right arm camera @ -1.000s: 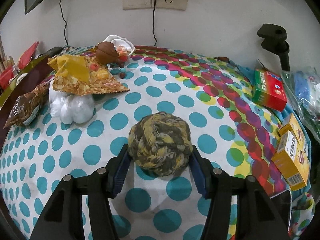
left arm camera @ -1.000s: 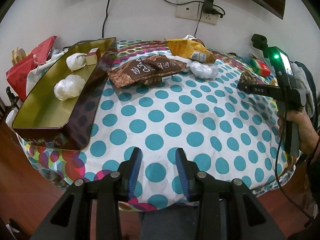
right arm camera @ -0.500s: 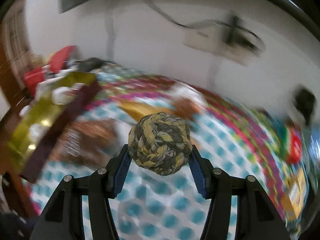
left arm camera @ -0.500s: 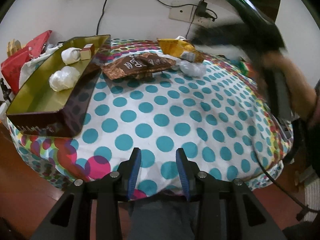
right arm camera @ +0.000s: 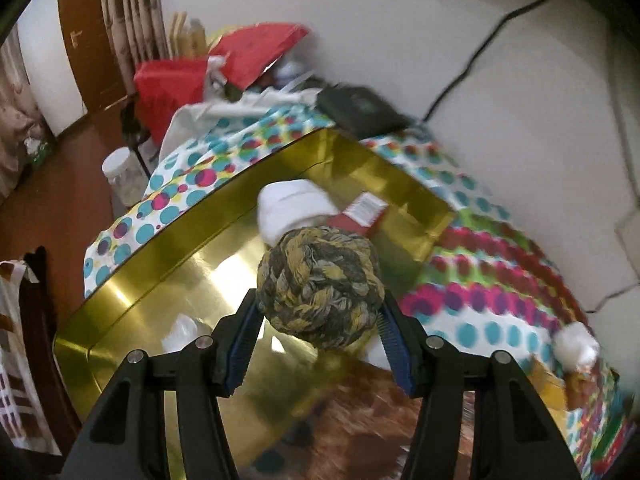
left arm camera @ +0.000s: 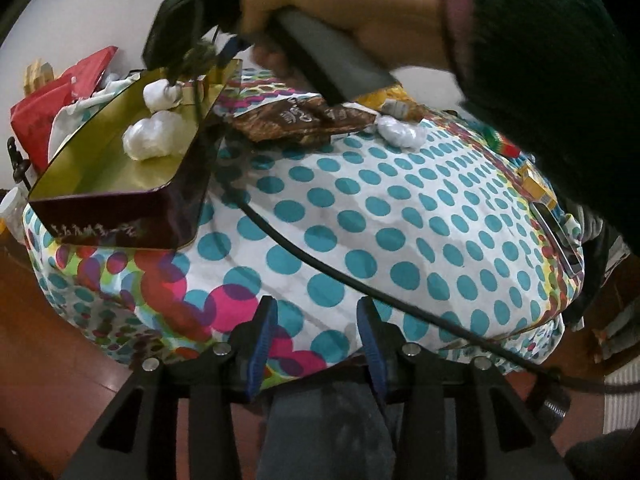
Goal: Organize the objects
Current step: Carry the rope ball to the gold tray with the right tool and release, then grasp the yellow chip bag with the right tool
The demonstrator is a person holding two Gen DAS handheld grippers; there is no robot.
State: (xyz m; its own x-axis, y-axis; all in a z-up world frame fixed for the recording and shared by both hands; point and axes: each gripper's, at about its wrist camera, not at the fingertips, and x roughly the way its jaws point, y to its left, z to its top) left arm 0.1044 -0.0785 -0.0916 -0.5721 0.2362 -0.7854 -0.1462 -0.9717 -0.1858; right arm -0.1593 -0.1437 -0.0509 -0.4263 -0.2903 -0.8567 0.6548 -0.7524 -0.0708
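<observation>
Gold-lined, the tray [right arm camera: 168, 280] sat at the tabletop's [left arm camera: 360, 208] left edge with two white bundles [left arm camera: 154, 138] and a small red box [right arm camera: 360, 216] inside. The right tool [right arm camera: 320, 320] pinched a rope ball [right arm camera: 320, 286] above the tray's floor. The left tool [left arm camera: 316, 336], empty, had just been spreading its jaws over the tabletop's near edge.

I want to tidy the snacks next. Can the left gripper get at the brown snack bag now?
Probably not yet. The left gripper is open and empty, but the right hand, its gripper handle and trailing cable cross above the brown snack bag.
</observation>
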